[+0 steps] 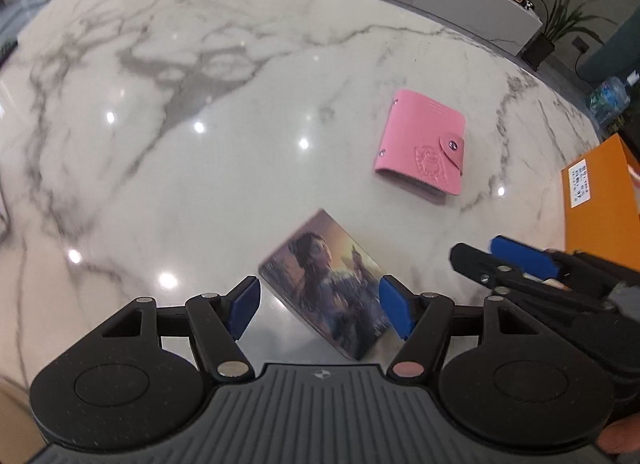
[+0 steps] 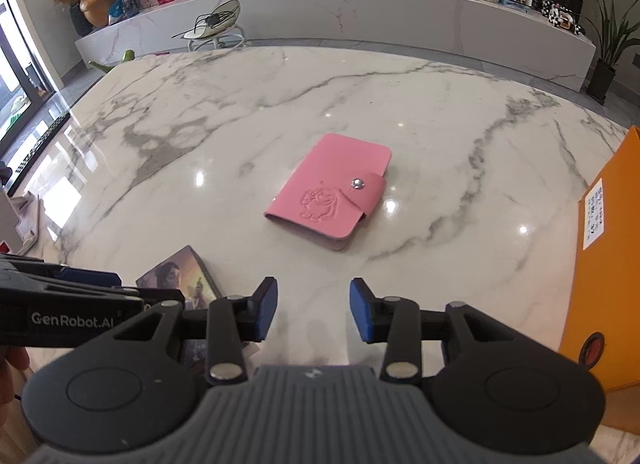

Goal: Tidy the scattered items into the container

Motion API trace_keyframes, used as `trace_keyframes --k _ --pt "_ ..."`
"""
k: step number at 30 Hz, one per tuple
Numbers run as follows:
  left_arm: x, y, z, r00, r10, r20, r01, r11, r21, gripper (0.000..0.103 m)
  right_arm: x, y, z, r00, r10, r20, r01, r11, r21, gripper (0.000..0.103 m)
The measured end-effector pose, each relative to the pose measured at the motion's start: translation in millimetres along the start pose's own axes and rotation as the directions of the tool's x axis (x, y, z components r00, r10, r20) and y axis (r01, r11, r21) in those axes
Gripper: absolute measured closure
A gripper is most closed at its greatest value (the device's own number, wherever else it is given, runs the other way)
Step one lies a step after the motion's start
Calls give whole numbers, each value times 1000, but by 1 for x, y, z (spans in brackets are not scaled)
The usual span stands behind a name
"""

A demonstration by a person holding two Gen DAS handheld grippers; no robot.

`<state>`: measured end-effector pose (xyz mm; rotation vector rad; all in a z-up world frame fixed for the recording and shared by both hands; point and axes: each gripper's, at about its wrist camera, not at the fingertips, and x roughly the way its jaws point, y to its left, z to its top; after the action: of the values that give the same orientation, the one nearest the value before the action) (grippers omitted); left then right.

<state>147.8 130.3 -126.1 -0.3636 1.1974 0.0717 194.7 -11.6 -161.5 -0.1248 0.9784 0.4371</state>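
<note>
A picture card (image 1: 326,284) showing a woman lies on the marble table between the blue pads of my left gripper (image 1: 320,310), which is open with the card between the jaws, untouched. The card also shows in the right wrist view (image 2: 180,280), partly hidden by the left gripper. A pink snap-button card wallet (image 1: 422,144) lies farther out, also in the right wrist view (image 2: 332,192). My right gripper (image 2: 313,314) is open and empty, short of the wallet. An orange box (image 2: 604,284) stands at the right.
The white marble table (image 2: 240,124) stretches far ahead and left. The orange box (image 1: 600,200) sits by the table's right edge. A white object (image 2: 20,220) lies at the left edge. A long marble bench with plants and clutter stands behind the table.
</note>
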Motion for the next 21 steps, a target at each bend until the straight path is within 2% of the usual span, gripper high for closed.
trace_keyframes --k 2,5,7,12,15,18,21 --pt "2 2 -1 999 -32 -10 32 999 -39 26 3 3 -4 1000 8 -14 -8 1000 -11 70" --pt "6 0 1 999 -39 -17 38 998 -49 26 9 5 -10 999 1 -34 -1 1000 -17 81" --pt "9 -1 3 998 -58 -22 57 997 -57 25 13 4 -13 999 -1 -50 0 1000 -20 83" --pt "13 -7 13 999 -52 -9 51 998 -42 25 20 9 -21 995 44 -87 -47 998 -34 84" --pt "18 -14 16 999 -29 -16 29 1000 -8 25 22 17 -24 991 86 -101 -90 995 -33 85" --pt "26 -20 16 1000 2 -29 -1 1000 31 25 24 22 -26 989 95 -113 -100 994 -40 87" --pt "36 -21 12 998 5 -56 -3 999 36 25 24 20 -26 985 128 -118 -130 991 -15 87"
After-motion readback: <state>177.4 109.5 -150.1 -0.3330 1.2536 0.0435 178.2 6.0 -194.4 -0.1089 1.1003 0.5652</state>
